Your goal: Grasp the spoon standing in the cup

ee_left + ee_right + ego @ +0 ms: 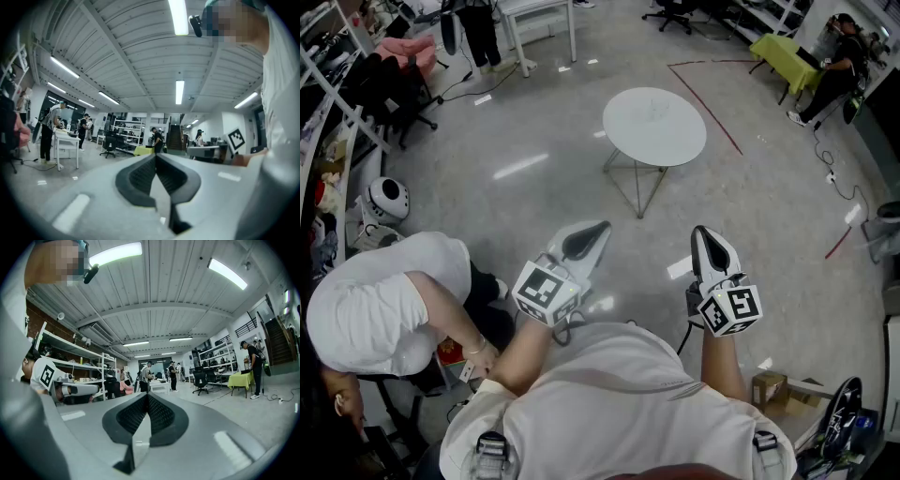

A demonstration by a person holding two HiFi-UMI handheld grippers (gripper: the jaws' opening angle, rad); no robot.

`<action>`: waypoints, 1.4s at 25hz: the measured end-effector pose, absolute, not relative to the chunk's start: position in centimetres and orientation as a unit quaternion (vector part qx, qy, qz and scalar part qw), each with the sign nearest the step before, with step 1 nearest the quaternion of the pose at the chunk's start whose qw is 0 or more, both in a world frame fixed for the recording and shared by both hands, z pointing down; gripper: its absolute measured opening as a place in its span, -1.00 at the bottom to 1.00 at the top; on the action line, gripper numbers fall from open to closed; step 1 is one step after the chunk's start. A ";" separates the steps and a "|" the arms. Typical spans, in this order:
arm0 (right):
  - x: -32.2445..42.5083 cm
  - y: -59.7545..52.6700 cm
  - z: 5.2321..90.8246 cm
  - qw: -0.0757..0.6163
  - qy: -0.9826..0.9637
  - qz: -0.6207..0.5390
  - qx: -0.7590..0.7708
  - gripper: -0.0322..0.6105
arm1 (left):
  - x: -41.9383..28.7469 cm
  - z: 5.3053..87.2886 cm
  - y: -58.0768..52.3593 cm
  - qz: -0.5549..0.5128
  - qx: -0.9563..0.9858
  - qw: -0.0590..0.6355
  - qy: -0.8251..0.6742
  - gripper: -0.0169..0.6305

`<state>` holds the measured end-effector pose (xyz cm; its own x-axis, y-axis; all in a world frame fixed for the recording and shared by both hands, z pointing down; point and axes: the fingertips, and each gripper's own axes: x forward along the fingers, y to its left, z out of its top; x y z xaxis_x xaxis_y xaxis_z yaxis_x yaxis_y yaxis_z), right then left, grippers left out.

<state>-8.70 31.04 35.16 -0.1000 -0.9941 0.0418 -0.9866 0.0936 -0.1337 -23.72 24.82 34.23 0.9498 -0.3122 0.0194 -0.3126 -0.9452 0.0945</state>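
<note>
No cup or spoon can be made out in any view. In the head view both grippers are held close to my chest, high above the floor. My left gripper [586,240] has its jaws closed tip to tip with nothing between them, and its own view [155,156] looks level across the room and up to the ceiling. The right gripper [710,242] is shut and empty too; its view [147,394] faces shelves and people far off. A round white table [654,127] stands on the floor ahead of both grippers, its top looking bare.
A person in a white shirt [375,309] crouches at my left, close to my left arm. A cardboard box [769,386] lies at the lower right. A red tape line [708,108] runs past the table. Shelving [323,56] lines the left side, and a yellow-green table [786,52] stands far right.
</note>
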 end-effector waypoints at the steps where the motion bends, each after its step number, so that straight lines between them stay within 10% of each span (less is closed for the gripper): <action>1: -8.6 31.0 35.1 0.029 0.739 -0.062 -0.670 -0.88 | -23.7 34.3 24.8 0.002 0.986 0.048 -0.159 -0.94; 35: -1.3 35.0 35.5 0.082 0.732 -0.068 -0.673 -0.88 | -16.3 35.0 29.1 0.018 0.989 0.039 -0.141 -0.94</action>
<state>-1.32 35.01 35.48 -0.0796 -0.9964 -0.0288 -0.9739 0.0839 -0.2110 -16.32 29.11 35.04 0.9597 -0.2770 0.0472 -0.2798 -0.9574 0.0713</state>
